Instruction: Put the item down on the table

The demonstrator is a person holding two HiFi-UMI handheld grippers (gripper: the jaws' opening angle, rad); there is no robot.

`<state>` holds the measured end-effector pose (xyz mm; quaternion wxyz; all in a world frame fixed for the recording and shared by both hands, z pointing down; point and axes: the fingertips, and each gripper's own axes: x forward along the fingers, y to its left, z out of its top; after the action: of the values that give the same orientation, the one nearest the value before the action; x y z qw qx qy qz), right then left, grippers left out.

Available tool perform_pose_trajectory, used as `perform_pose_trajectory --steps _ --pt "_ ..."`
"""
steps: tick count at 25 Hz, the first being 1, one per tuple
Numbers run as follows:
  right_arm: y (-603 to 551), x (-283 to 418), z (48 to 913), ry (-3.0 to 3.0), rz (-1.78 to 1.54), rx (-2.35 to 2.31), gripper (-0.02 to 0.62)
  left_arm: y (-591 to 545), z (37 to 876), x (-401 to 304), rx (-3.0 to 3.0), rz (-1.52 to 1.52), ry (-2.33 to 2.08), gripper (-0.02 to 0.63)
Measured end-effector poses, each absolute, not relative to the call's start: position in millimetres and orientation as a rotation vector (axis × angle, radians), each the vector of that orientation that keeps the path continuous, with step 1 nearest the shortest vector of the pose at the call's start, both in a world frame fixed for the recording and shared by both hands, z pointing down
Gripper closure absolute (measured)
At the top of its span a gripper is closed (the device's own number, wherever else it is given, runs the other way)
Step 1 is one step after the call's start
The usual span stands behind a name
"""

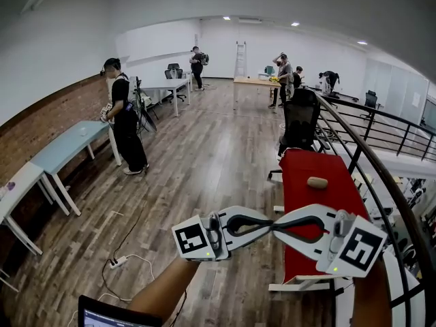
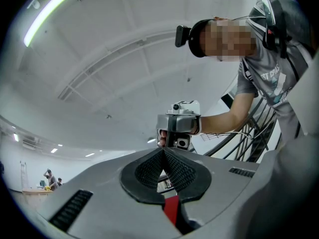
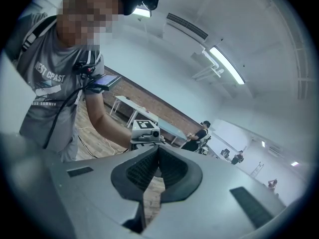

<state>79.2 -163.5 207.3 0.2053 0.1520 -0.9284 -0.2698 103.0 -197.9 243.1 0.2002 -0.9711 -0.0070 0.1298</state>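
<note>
While left gripper (image 1: 267,227), right gripper (image 1: 278,226) closed: one item (image 1: 317,182) on one table (image 1: 306,206).

1. Two grippers: left gripper (image 1: 268,225), right gripper (image 1: 278,228).
2. Five tables: red table (image 1: 300,196), light blue table (image 1: 65,148), left-edge white table (image 1: 15,186), back white table (image 1: 165,85), wooden table (image 1: 252,82).
3. One tan oval item (image 1: 317,182), on the red table.
4. Three black office chairs: near chair (image 1: 298,118), back chair (image 1: 174,69), far-right chair (image 1: 370,99).
5. Four people plainly visible: person in black (image 1: 125,125), person by the back wall (image 1: 197,65), and two at the wooden table, first person (image 1: 283,77) and second person (image 1: 297,77). A further dark figure at the far right is too small to tell.
6. One ladder (image 1: 240,58).
7. One power strip (image 1: 117,261) on the floor.
8. Three ceiling lights (image 1: 294,24).
</note>
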Motion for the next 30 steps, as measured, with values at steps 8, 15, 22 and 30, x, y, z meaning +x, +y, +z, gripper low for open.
perform_pose_trajectory --steps 8,15,22,30 --pt "-110.1 5.9 204.4 -2.575 -0.768 0.447 0.591 -144.3 238.4 24.9 -2.704 0.360 -0.035 0.604" --pt "-54.7 -63.1 201.3 -2.565 -0.784 0.463 0.591 -90.0 235.2 -45.5 -2.684 0.378 -0.040 0.604" --pt "-4.6 -104.9 195.9 -2.536 -0.808 0.448 0.591 -40.1 228.8 -87.8 -2.670 0.378 -0.038 0.604" --pt "63.3 -114.1 195.7 -2.535 -0.811 0.430 0.591 25.5 221.7 -110.0 -2.665 0.381 0.021 0.603"
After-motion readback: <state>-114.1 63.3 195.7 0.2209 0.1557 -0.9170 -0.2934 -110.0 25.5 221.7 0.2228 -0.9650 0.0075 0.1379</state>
